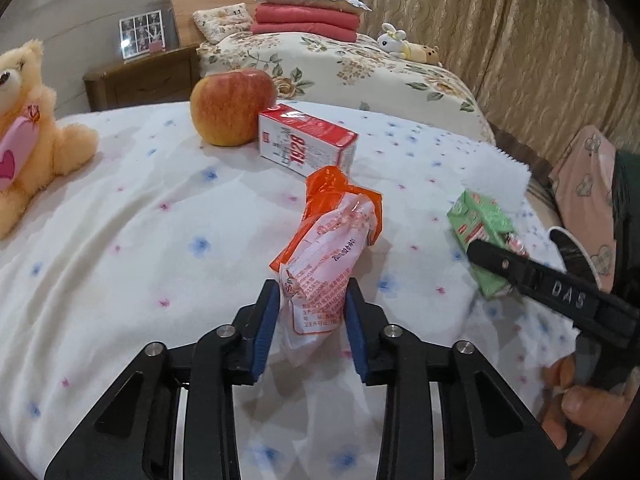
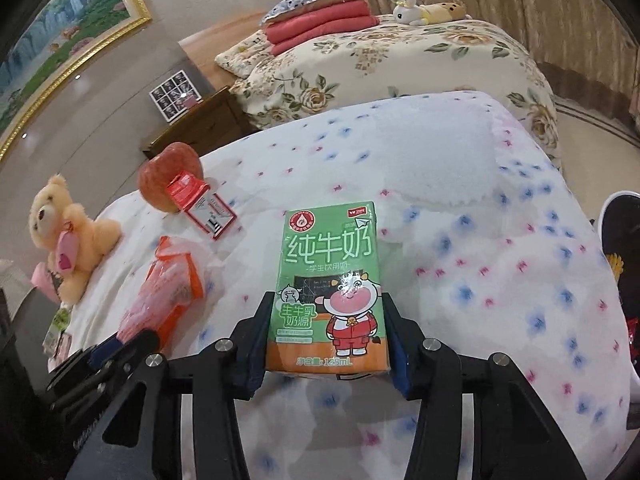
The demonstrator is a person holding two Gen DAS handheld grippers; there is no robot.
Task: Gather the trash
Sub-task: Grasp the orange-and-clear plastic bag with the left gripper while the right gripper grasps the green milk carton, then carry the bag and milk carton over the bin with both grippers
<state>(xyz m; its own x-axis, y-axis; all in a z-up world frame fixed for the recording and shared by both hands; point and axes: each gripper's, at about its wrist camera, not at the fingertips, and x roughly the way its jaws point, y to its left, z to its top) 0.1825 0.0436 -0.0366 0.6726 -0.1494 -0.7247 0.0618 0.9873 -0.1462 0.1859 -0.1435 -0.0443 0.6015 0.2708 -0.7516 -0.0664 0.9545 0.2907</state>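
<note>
Our left gripper (image 1: 310, 312) jaws pinch the crinkly, slippery snack wrapper (image 1: 328, 256) low; right gripper (image 2: 326, 344) jaws clamp the stiff, light milk carton (image 2: 330, 288) sides.

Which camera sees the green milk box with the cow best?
The right wrist view: the green milk carton faces the camera, cow picture and all, between the right gripper fingers. The left wrist view shows it sideways, partly hidden.

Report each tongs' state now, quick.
Left tongs: shut on the orange-and-white snack wrapper.
Right tongs: shut on the green milk carton.
</note>
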